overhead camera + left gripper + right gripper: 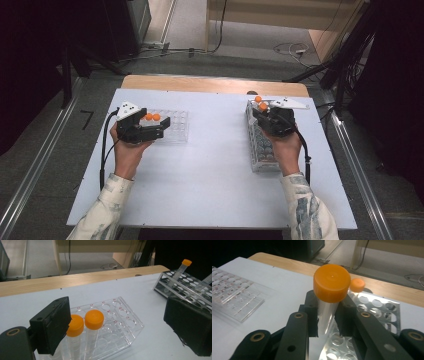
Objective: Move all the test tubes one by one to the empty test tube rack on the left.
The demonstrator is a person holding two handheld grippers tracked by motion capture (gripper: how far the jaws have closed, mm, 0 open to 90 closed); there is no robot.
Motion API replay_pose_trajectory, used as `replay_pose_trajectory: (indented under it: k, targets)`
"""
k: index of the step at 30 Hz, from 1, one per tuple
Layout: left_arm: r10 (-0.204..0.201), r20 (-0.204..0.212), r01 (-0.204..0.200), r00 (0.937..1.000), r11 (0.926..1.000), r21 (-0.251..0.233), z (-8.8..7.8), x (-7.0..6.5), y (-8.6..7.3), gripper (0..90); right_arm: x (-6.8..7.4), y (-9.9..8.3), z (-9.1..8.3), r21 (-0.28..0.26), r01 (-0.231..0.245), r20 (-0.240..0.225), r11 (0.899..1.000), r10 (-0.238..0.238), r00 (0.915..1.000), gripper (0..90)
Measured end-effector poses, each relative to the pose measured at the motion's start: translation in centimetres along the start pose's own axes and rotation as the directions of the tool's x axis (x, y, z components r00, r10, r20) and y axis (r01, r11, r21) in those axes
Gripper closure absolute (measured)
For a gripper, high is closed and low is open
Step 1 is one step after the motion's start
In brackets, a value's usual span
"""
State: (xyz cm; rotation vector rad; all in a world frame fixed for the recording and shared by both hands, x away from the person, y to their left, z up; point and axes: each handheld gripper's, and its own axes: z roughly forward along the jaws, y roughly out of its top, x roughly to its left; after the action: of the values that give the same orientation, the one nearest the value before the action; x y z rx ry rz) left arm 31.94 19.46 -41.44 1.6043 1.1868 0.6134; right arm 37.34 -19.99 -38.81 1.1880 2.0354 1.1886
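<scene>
My left gripper [159, 127] stands open beside a clear plastic rack [175, 126] on the white table. Two orange-capped tubes [152, 117] stand upright in that rack. In the left gripper view the jaws are spread wide, and the left pad [53, 325] sits right against the nearer tube's cap [76, 325]; the second cap [94, 319] is beside it. My right gripper [263, 113] is shut on an orange-capped tube [332, 282], held above a metal rack [375, 307]. Another orange-capped tube [357, 285] stands in that rack behind it.
The metal rack [263, 147] runs lengthwise along the right side of the white tabletop [210, 170]. A wooden strip [200, 84] borders the far edge. Cables lie on the floor beyond. In the right gripper view the clear rack [233, 297] shows at far left.
</scene>
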Motion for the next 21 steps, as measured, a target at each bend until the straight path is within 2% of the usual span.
replay_pose_trajectory:
  k: [10, 21]
  targets:
    - [0.010, 0.028, -0.010, 0.9995, 0.9999, -0.001, -0.1, -0.5, 0.1, 7.3, 2.8, -0.3, 1.2, 0.016, 0.032, -0.066, 0.999, -0.031, 0.9973, 71.5]
    - [0.027, 0.068, -0.026, 0.9973, 0.9996, -0.005, -0.1, -1.5, 0.2, 7.8, 5.5, -0.5, 2.2, 0.029, 0.072, -0.126, 0.997, -0.068, 0.9897, 71.5]
